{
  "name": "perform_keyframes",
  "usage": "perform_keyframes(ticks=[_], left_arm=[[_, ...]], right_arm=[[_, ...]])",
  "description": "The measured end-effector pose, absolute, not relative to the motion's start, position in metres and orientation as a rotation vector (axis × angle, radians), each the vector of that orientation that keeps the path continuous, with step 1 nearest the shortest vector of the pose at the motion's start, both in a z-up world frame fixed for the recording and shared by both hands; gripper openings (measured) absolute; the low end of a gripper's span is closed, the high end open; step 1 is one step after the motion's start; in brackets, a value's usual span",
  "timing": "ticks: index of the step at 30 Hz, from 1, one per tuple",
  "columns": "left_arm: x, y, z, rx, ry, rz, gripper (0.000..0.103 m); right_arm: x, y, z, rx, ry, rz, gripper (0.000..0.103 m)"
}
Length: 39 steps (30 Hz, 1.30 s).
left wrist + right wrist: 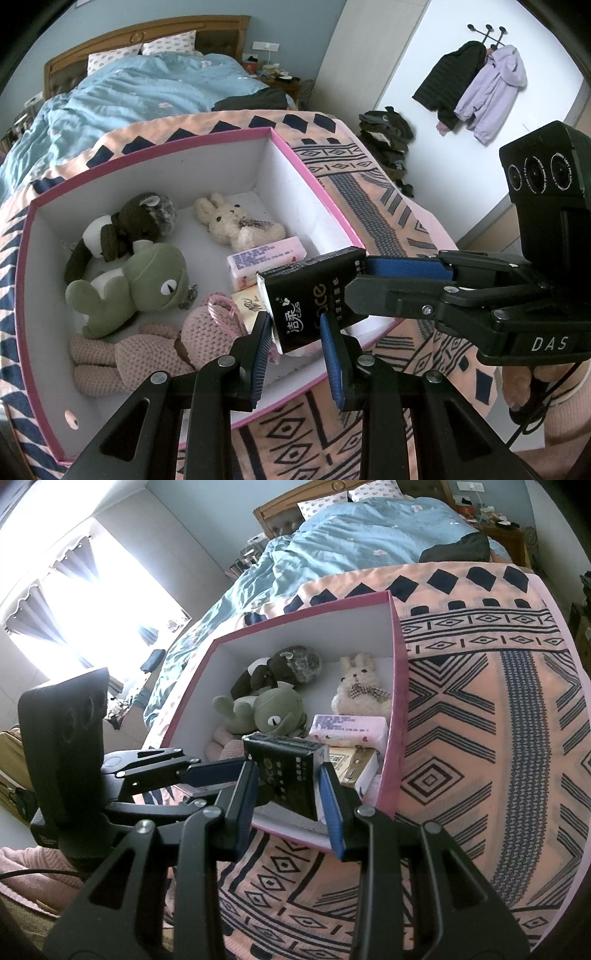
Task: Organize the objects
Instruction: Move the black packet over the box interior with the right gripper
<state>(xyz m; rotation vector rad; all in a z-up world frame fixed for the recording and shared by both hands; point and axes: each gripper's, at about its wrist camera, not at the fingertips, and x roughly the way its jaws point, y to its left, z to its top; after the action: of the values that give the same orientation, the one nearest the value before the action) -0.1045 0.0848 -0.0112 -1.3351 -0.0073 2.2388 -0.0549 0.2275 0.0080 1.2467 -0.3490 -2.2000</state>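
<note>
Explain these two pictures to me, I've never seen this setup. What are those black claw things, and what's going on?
Those are two hand-held grippers, each worked by a person, not a robot. Each carries a camera looking along its own fingers: one picture comes from the left gripper, the other from the right gripper. On a bed, a patterned blanket bears a pink box holding stuffed toys and a pink tissue pack. Both grippers are closed on one black tissue pack, held over the box's near corner.
</note>
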Motion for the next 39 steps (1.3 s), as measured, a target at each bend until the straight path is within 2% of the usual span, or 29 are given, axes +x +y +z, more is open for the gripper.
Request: perform_keyframes(ticks=[39], left_arm=[[-0.1079, 0.0862, -0.0181, -1.372, -0.023, 2.231, 0.027]], right_arm=[[-0.0635, 0.2279, -0.0026, 1.286, -0.359, -2.193, 0.037]])
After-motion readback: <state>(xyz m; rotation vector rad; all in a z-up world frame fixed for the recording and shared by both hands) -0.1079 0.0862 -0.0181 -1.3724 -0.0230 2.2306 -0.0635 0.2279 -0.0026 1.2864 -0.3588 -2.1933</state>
